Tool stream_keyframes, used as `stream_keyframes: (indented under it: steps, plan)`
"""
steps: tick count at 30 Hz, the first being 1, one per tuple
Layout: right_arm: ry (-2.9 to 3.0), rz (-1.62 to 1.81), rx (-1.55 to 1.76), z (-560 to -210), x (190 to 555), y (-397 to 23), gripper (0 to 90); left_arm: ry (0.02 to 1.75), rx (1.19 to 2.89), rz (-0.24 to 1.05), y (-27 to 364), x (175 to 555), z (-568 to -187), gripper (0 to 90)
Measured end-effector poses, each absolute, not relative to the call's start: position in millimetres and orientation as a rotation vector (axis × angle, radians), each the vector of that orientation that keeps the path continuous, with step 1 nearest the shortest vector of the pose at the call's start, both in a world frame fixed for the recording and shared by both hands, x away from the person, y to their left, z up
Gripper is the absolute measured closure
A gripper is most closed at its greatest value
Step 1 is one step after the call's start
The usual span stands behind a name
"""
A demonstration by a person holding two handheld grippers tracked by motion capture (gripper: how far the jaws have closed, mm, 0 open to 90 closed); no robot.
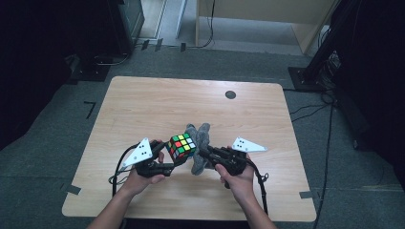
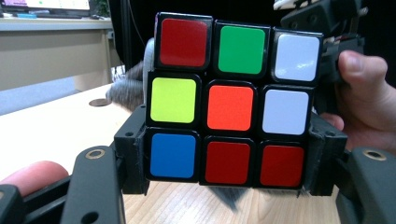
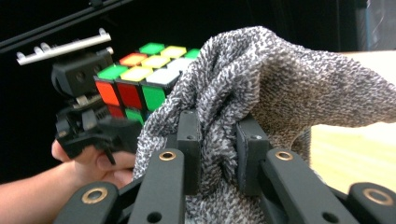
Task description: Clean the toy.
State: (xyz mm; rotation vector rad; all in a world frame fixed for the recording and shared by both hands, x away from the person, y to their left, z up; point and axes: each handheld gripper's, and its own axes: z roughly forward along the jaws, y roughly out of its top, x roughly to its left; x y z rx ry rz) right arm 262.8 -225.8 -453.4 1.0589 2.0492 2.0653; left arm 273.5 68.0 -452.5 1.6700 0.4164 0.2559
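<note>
A pale wooden table [image 1: 143,105] stands on grey carpet, dark stands around it. Both forearms come in low over its near edge, hands level and turned toward each other. The left gripper [image 1: 168,160] clamps a colour cube [image 1: 182,146] by its lower layer, held just above the wood. The right gripper [image 1: 204,153] has its jaws pinched tight on a fold of grey knitted cloth [image 1: 200,143], which hangs just beside the cube and touches the table. A small dark round disc [image 1: 230,94] lies well apart near the far edge.
</note>
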Motion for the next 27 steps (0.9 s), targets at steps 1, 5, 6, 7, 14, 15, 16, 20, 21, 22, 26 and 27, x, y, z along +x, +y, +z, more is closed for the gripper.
stream_keyframes:
  steps: [1,5,6,7,14,15,16,20,21,22,26,27]
  plan:
    - [2.064,2.061,1.067,-456,263,-225,76.2,0.419,1.669,0.255,69,274,-452,33.9]
    - [2.104,2.028,1.057,-459,263,-220,76.2,0.422,1.664,0.251,70,274,-452,33.9]
    - [2.096,2.030,1.054,-457,263,-222,76.2,0.422,1.664,0.250,70,274,-452,33.9]
    - [2.076,2.030,1.046,-455,263,-223,76.2,0.418,1.668,0.248,69,274,-453,34.0]
    - [2.047,2.069,1.040,-457,262,-223,76.2,0.427,1.668,0.257,71,275,-453,33.9]
    - [2.064,2.058,1.037,-459,262,-221,76.2,0.431,1.665,0.261,72,275,-452,33.9]
    - [2.077,2.047,1.034,-460,261,-220,76.2,0.435,1.660,0.265,73,275,-452,34.0]
    - [2.048,2.038,1.004,-455,259,-222,76.3,0.437,1.667,0.273,74,276,-453,34.0]
    - [2.023,2.055,1.000,-452,259,-224,76.2,0.437,1.670,0.272,73,276,-453,34.0]
    - [2.012,2.064,1.001,-451,259,-225,76.2,0.437,1.673,0.271,73,276,-453,34.0]
    - [2.058,2.026,0.976,-456,259,-221,75.9,0.464,1.658,0.288,74,277,-453,34.0]
    - [2.077,2.001,0.967,-458,259,-219,75.9,0.474,1.649,0.294,75,278,-452,33.9]
